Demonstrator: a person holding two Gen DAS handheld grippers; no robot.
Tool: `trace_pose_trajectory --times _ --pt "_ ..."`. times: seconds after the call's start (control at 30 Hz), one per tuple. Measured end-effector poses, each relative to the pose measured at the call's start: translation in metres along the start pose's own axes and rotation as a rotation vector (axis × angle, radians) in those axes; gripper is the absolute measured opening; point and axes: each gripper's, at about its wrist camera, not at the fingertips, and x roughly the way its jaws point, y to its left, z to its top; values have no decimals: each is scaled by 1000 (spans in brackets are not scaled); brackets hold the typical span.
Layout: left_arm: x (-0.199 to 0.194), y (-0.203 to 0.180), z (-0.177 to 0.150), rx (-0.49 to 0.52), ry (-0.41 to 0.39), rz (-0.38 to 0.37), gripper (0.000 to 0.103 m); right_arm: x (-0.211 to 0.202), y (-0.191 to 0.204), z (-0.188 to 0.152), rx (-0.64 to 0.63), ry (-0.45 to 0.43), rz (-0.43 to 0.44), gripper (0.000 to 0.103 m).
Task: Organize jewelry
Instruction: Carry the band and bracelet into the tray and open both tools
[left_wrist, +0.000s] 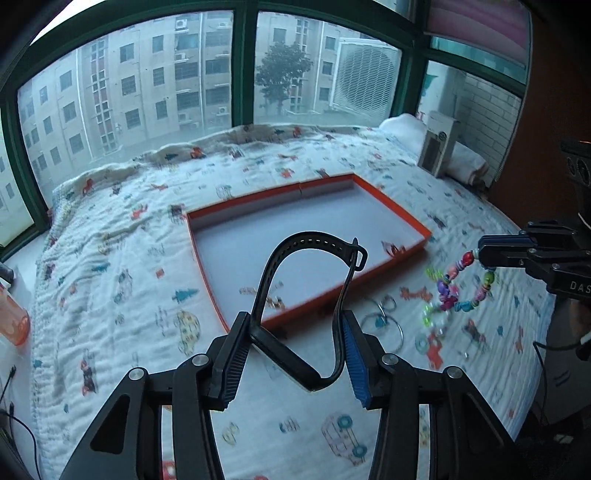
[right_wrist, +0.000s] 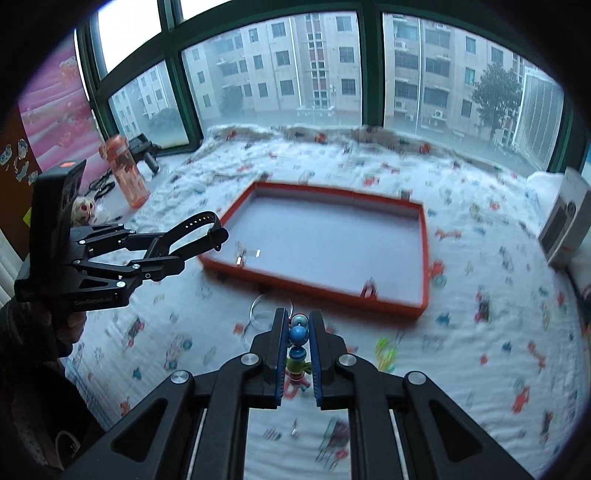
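Orange tray (left_wrist: 391, 202) lies beyond left gripper (left_wrist: 295, 354) clamping black strap (left_wrist: 295, 266), right gripper (right_wrist: 297, 347) clamping beads (right_wrist: 297, 335).

The shallow tray (right_wrist: 424, 258) is showing bright orange walls around a pale grey-white floor. The bed cover (left_wrist: 122, 258) is showing white, dotted with small cartoon prints in red, teal and orange. The strap (left_wrist: 269, 273) is looking plain black, with a row of pale holes along its arch. The bead bracelet (left_wrist: 458, 291) is mixing red, purple, pink, green and turquoise beads. The left claw (left_wrist: 291, 354) is showing black with blue ribbed pads; the right claw (right_wrist: 297, 350) likewise. The bottle (right_wrist: 125, 173) is glowing translucent orange. The window frame (right_wrist: 184, 85) is showing dark green.
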Motion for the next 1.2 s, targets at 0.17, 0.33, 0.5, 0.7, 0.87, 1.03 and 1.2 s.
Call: trace_pose_trajectory --times 0.17,0.33,0.5,0.7,0.87,1.03,1.2 --pt "16 12 42 -24 -21 31 51 6 -16 34 -12 -42 -25 13" --pt "50 26 80 -49 -11 61 51 28 -33 63 -9 -57 -48 13" --pt "90 39 100 -72 21 87 51 59 -48 81 16 -47 -46 13" --pt "132 53 106 -87 71 101 51 101 -62 84 44 2 -33 13" --pt "156 59 105 -86 98 114 51 125 -78 80 68 46 -53 13" --pt "165 59 102 -82 114 125 55 138 -93 77 86 82 -83 14" --pt "173 60 100 -88 131 137 63 147 -100 74 90 110 -103 14"
